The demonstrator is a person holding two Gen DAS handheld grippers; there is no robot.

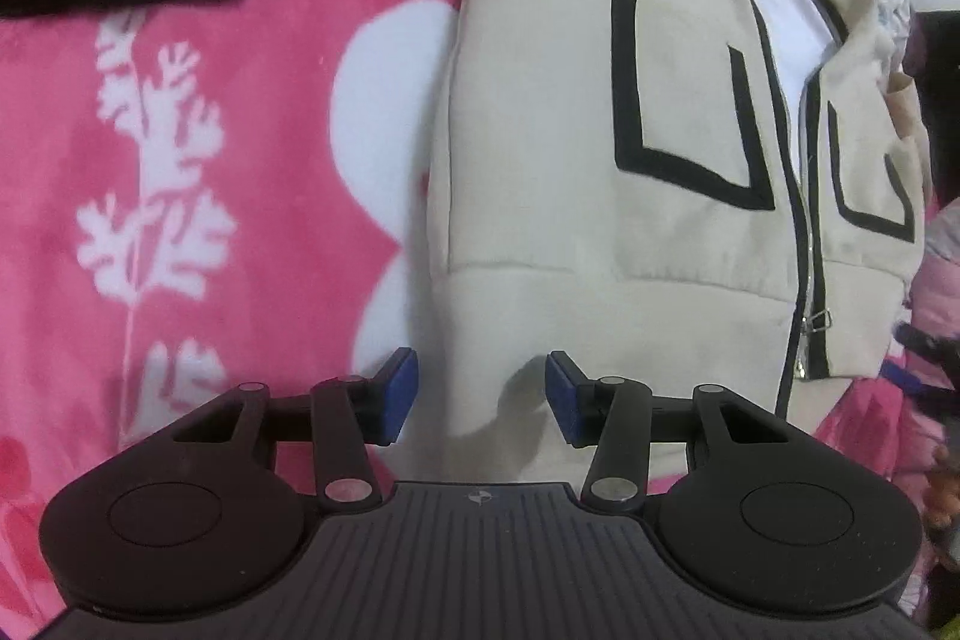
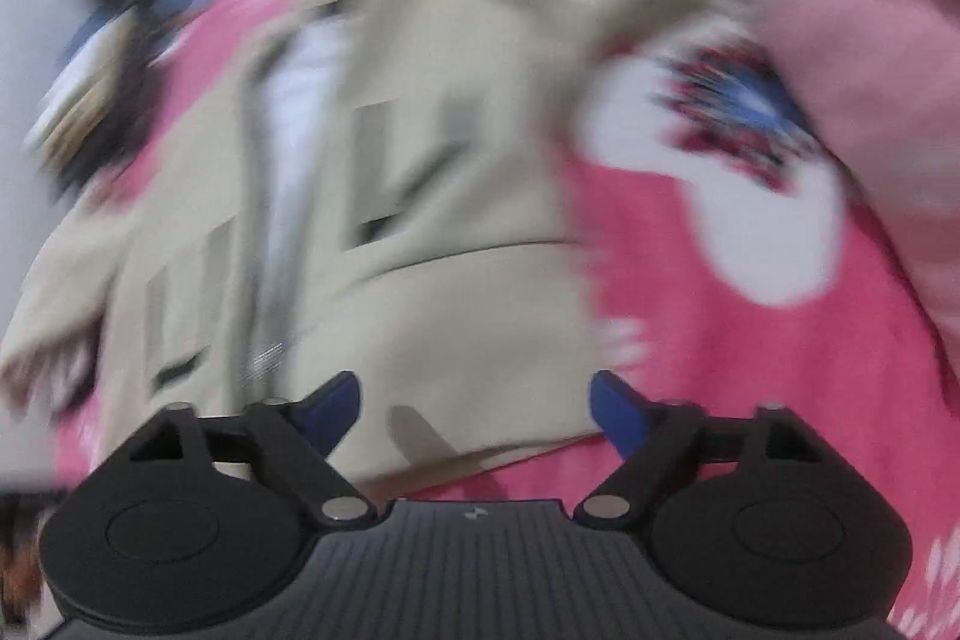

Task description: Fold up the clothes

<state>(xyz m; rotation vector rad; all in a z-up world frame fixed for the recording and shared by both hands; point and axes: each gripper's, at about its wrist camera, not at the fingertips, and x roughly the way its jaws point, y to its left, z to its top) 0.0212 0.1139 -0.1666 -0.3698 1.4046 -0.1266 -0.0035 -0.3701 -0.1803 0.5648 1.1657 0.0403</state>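
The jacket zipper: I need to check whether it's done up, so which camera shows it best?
The left wrist view. There the zipper is sharp, running down the cream jacket to its hem, parted higher up over white lining. The right wrist view is motion-blurred: the zipper is only a pale grey streak.

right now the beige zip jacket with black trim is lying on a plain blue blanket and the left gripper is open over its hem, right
Not quite: the blanket is pink with white leaf and flower shapes, not plain blue, as the left wrist view shows. The rest holds: the beige zip jacket with black trim lies on it, and the left gripper is open over its hem, nothing between its pads.
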